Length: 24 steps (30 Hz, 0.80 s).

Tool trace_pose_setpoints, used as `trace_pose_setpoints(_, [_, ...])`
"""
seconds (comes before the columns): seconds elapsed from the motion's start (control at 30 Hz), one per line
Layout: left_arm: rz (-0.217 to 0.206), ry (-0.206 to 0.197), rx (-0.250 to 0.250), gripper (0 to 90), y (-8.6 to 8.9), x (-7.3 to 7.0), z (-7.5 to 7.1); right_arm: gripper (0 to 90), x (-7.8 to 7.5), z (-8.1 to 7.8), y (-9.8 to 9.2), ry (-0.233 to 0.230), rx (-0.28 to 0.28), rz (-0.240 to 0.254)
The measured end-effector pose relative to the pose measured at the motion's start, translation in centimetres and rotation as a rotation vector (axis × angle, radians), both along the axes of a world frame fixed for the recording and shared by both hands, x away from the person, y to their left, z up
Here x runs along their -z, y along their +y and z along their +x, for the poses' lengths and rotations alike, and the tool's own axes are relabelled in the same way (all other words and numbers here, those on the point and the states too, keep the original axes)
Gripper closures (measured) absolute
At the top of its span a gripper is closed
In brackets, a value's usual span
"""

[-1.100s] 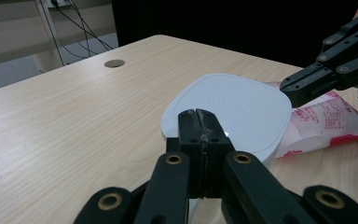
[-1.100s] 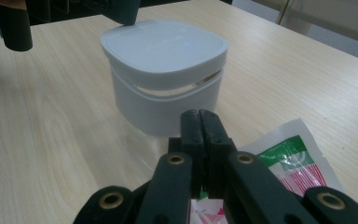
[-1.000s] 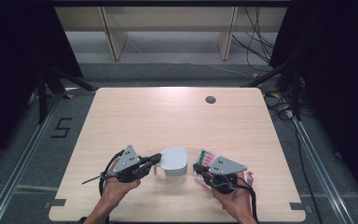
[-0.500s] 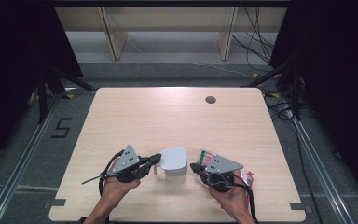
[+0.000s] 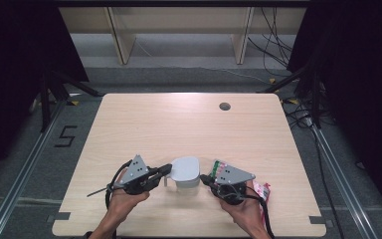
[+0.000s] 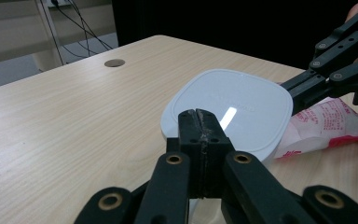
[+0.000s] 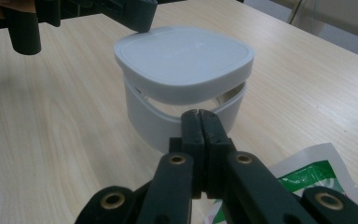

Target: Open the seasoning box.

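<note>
Both hands low at the near edge of the surface (image 5: 189, 124), each angled inward toward the white lidded container (image 5: 186, 171) between them. Left hand-held gripper (image 5: 166, 169): jaws pressed together, tip at the lid's left rim. Right hand-held gripper (image 5: 205, 178): jaws together, just beside the container's right side. Embossed lid lettering unreadable. Container is rounded-square, lid sitting raised above the base. Red-and-white printed packet (image 5: 262, 190) lies under the right hand.

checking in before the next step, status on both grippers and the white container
Left gripper shut, tips at the lid's near edge. Right gripper shut, tips at the white container wall. Lid on. Snack packet beside right hand; nothing blocking.
</note>
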<state>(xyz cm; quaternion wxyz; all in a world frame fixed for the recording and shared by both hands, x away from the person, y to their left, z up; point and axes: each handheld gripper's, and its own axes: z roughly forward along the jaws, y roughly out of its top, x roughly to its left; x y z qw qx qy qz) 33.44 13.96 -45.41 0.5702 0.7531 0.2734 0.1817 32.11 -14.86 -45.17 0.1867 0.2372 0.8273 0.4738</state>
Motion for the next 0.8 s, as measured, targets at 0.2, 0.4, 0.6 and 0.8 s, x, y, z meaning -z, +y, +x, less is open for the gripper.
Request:
trace_pose_setpoints(0.2, [0.013,0.005,-0.001,89.1,0.1,-0.1,0.0,90.0,-0.3,-0.2,0.4,-0.008,-0.008,-0.004])
trace_pose_setpoints(0.4, [-0.007,0.019,0.002,84.8,0.2,0.0,-0.1,90.0,-0.7,-0.4,0.6,-0.022,-0.01,-0.003])
trace_pose_setpoints(0.6, [-0.007,0.001,0.003,74.3,0.7,-0.6,-0.3,90.0,-1.4,-0.5,1.2,-0.044,-0.02,0.003])
trace_pose_setpoints(0.8, [-0.005,0.028,-0.001,65.3,2.1,-0.4,-0.6,90.0,-1.8,-0.5,1.8,-0.06,-0.024,-0.005])
